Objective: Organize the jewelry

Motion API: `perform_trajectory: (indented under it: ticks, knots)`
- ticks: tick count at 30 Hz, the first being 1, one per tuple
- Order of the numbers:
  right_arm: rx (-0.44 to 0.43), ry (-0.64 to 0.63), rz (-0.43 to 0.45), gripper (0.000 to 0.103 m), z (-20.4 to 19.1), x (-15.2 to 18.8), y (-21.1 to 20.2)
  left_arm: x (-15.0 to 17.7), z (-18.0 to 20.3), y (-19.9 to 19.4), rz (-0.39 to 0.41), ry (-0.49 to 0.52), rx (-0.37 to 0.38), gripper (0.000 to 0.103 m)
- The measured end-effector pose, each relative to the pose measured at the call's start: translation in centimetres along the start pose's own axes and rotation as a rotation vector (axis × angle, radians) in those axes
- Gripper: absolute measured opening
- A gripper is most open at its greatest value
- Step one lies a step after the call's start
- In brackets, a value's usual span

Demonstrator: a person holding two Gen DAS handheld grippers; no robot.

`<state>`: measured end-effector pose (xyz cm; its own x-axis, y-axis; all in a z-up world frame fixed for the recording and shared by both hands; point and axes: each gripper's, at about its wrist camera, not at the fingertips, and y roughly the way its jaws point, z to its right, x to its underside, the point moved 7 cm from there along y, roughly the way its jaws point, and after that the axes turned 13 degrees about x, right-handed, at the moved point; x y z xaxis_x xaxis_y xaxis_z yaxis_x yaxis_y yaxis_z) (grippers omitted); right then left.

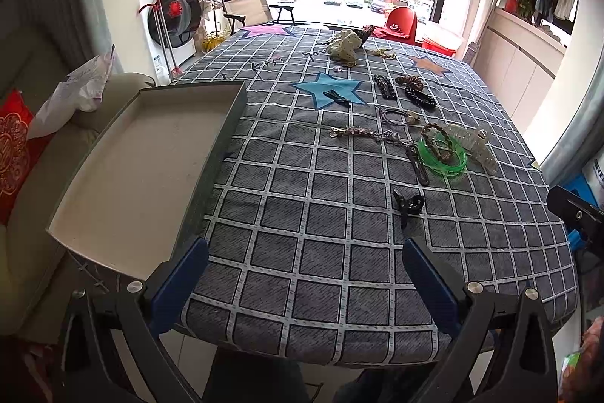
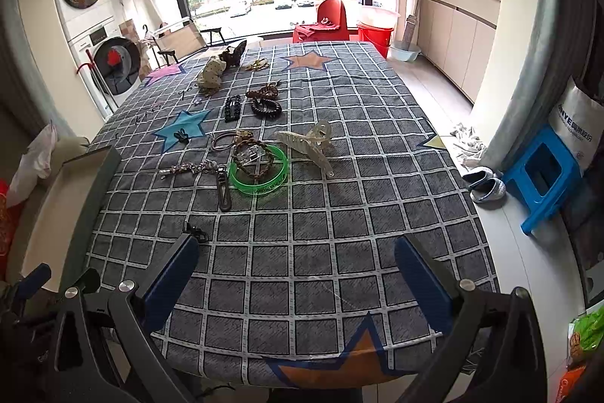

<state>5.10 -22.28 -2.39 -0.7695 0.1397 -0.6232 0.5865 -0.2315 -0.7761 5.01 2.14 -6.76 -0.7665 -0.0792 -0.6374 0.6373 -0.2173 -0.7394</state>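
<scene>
Jewelry and hair pieces lie scattered on a grey checked tablecloth. A green bangle with a braided band lies beside a clear claw clip; both show in the right wrist view, bangle and clip. A small black claw clip lies nearest. An empty grey box lid sits at the table's left edge. My left gripper is open and empty above the near edge. My right gripper is open and empty, its left finger close to the black clip.
Further back lie a black coil hair tie, a black beaded clip, a long black barrette, a chain piece and a spotted scrunchie. A sofa stands left, a blue stool right.
</scene>
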Motion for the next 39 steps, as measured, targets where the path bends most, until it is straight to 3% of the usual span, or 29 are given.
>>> perform_trajectory:
  ticks: [39]
  knots:
    - [-0.011, 0.029, -0.007, 0.103, 0.6, -0.2, 0.6, -0.2, -0.1, 0.4, -0.015, 0.012, -0.031, 0.103]
